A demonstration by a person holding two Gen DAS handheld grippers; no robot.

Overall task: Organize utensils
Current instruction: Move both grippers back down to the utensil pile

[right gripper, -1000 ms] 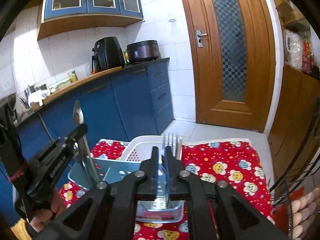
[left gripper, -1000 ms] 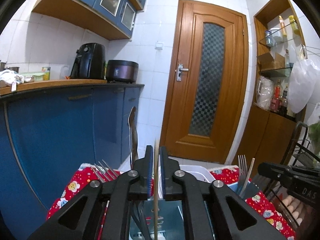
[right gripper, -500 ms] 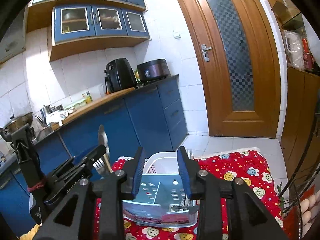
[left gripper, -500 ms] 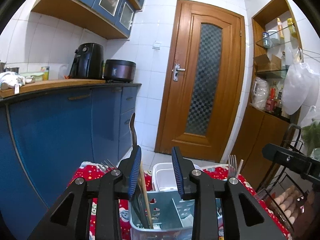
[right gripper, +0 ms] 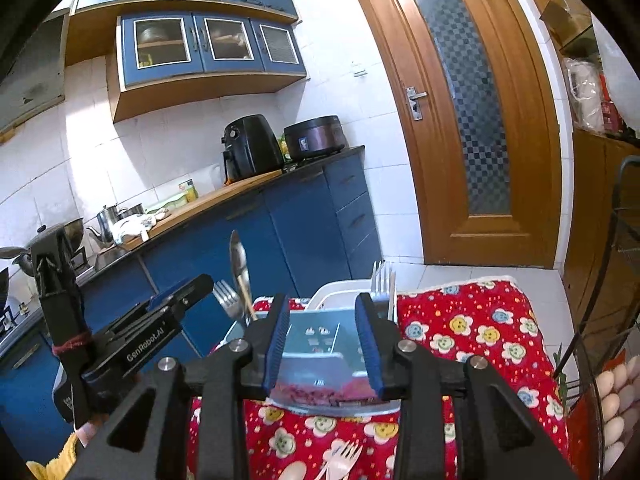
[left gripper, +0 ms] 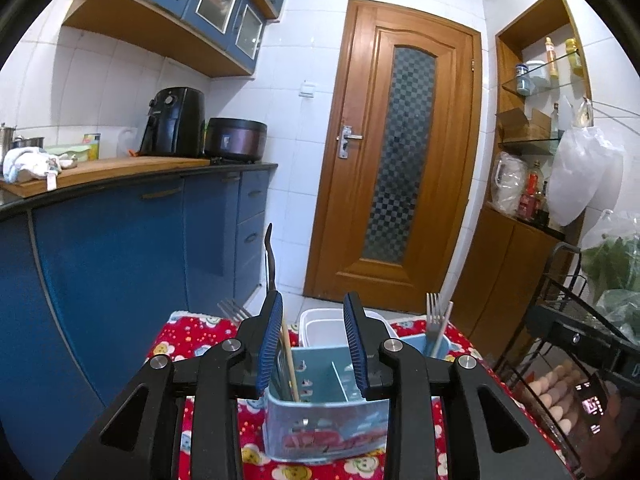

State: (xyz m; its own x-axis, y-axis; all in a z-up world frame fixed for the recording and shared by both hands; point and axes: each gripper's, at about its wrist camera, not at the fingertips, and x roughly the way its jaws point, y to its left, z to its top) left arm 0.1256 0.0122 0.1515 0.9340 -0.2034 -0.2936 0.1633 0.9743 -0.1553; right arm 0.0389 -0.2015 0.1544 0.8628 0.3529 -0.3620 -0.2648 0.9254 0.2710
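Blue plastic makes up the utensil holder [left gripper: 326, 420], which stands on the bench with the red flowery cloth [right gripper: 472, 332]. A wooden chopstick [left gripper: 289, 364] and a tall spoon [right gripper: 239, 268] stand in its left part, and a fork [left gripper: 434, 320] stands in its right part. The left gripper [left gripper: 312, 344] hangs above the holder with its fingers wide apart, holding nothing. The right gripper [right gripper: 324, 340] is wide apart too, and holds nothing. I think a drop-off is done and the next pick comes now. A white plastic fork [right gripper: 340, 460] and a plastic spoon [right gripper: 294, 470] lie on the cloth near the right gripper. One gripper needs to go down, pinch a handle, and lift it into the holder.
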